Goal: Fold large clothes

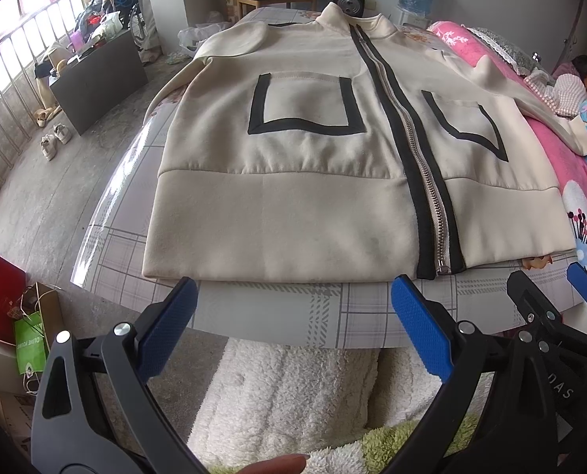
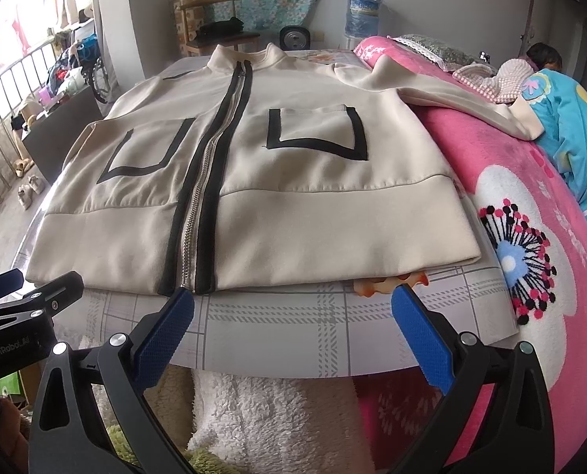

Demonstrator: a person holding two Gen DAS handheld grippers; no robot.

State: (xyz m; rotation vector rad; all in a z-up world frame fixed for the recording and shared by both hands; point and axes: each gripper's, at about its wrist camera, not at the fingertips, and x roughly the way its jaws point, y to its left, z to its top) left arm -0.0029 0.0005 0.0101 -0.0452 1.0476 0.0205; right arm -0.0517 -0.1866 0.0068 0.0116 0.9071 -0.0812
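Cream jacket [image 1: 293, 150] (zipped, black-trimmed pockets) lies flat, front up, on the plaid-covered worktop [image 1: 277, 308], collar toward 12 o'clock, one sleeve draped at 2 o'clock over a pink blanket [image 2: 530, 237]. Left gripper [image 1: 293, 328] and right gripper [image 2: 293, 331] hover near the hem, jaws spread wide, holding nothing.

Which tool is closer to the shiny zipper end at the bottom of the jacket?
Right. The right tool has its left finger just under the zipper end of the jacket. The left tool sits further left of it, below the hem.
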